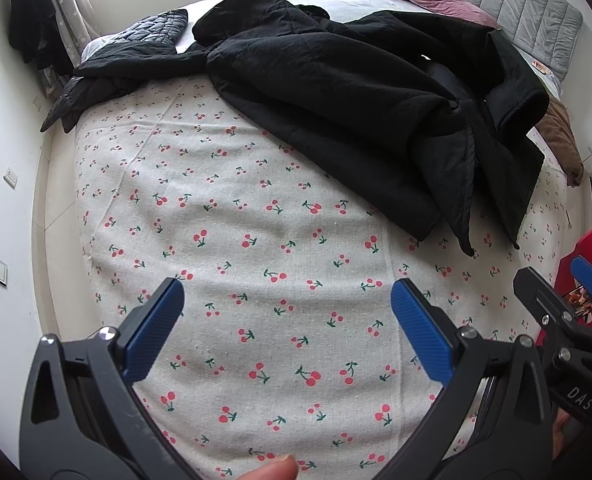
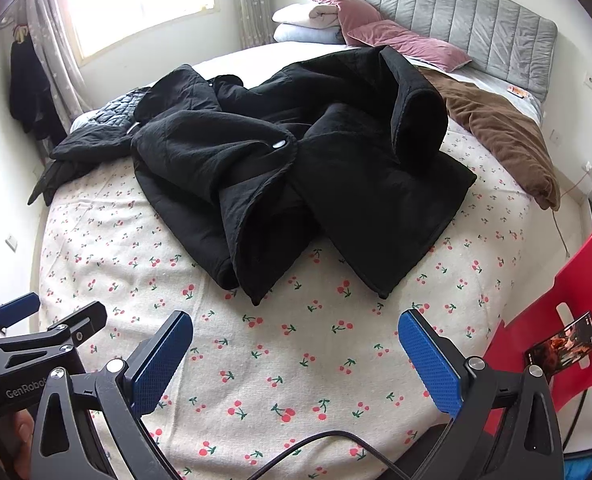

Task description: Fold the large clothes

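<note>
- A black coat (image 2: 296, 168) lies crumpled on the bed (image 2: 296, 360), over the cherry-print sheet, at 12 o'clock from both grippers and well apart from them.
- In the right wrist view its long axis runs roughly 10 o'clock to 4 o'clock; two hem corners point toward 6 o'clock.
- Left gripper (image 1: 287, 328): jaws spread wide, holding nothing, above bare sheet.
- Right gripper (image 2: 296, 356): jaws spread wide, holding nothing.
- A brown garment (image 2: 504, 132) lies at 2 o'clock; a red chair (image 2: 556, 320) stands at 4 o'clock.

Black coat (image 2: 296, 160); cream bedsheet (image 2: 296, 360), red cherry print; blue tool pads (image 2: 430, 356); red chair (image 2: 568, 280).
</note>
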{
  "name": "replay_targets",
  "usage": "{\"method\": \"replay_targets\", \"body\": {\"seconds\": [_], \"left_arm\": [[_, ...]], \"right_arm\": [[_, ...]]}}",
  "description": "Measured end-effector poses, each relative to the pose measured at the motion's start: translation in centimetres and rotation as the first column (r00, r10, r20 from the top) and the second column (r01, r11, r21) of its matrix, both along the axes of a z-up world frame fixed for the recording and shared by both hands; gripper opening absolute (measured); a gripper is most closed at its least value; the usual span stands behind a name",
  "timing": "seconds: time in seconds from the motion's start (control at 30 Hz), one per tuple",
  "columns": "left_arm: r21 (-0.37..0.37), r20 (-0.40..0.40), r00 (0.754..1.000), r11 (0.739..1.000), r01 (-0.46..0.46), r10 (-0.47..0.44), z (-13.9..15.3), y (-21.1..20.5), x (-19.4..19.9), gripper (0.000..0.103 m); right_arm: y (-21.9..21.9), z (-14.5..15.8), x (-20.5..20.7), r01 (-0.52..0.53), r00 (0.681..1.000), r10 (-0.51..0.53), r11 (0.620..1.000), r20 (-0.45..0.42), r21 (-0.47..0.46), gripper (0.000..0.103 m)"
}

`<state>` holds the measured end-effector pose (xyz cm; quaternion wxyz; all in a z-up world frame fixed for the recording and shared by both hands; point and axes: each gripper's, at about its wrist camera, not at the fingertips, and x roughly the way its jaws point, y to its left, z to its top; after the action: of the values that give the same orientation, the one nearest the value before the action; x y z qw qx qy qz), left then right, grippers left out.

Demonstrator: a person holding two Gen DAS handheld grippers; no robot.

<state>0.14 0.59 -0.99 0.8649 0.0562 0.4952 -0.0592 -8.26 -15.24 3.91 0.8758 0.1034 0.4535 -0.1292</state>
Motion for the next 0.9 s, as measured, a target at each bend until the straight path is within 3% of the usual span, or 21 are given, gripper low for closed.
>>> {"method": "replay_targets", "body": {"seconds": [0.9], "left_arm": [[0.003,-0.008,1.000,1.000,-0.003,0.003,-0.07,-0.18,0.13,0.103]], "right_arm": [[0.04,0.22,-0.02,-0.010,1.000,0.010,1.000,-0.001,0.002,0.103]]}}
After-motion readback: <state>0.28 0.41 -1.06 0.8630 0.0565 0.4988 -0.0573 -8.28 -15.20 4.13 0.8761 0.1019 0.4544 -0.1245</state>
